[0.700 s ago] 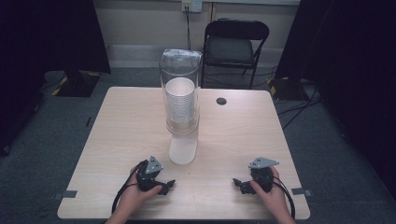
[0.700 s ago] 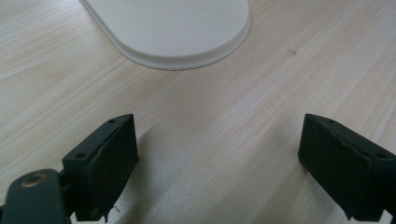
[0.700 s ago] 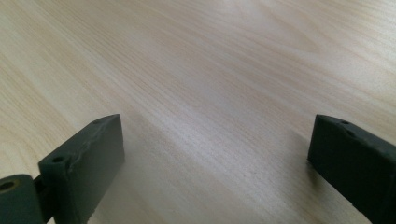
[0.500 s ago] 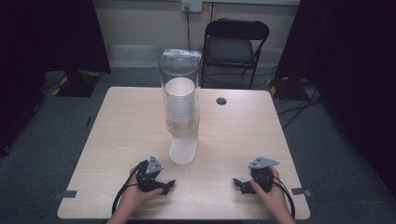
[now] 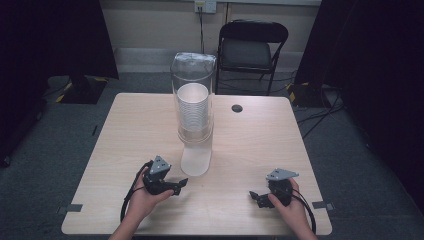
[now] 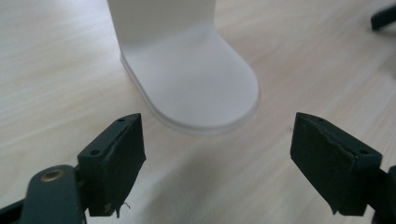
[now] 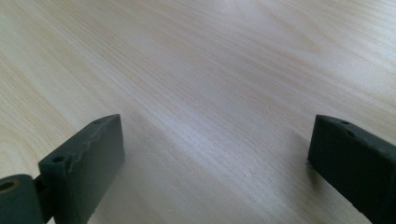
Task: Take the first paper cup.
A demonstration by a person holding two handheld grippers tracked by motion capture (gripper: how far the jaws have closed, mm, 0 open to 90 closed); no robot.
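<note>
Both grippers idle near the cup dispenser.
I see left gripper jaws wide facing its white base; right gripper wide over bare table.

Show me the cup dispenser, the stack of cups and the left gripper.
cup dispenser [image 5: 195,161]: high view, on its white base.
stack of cups [image 5: 193,111]: high view, on the side of the stack.
left gripper [image 6: 217,163]: left gripper view, midway between its open fingers.
</note>
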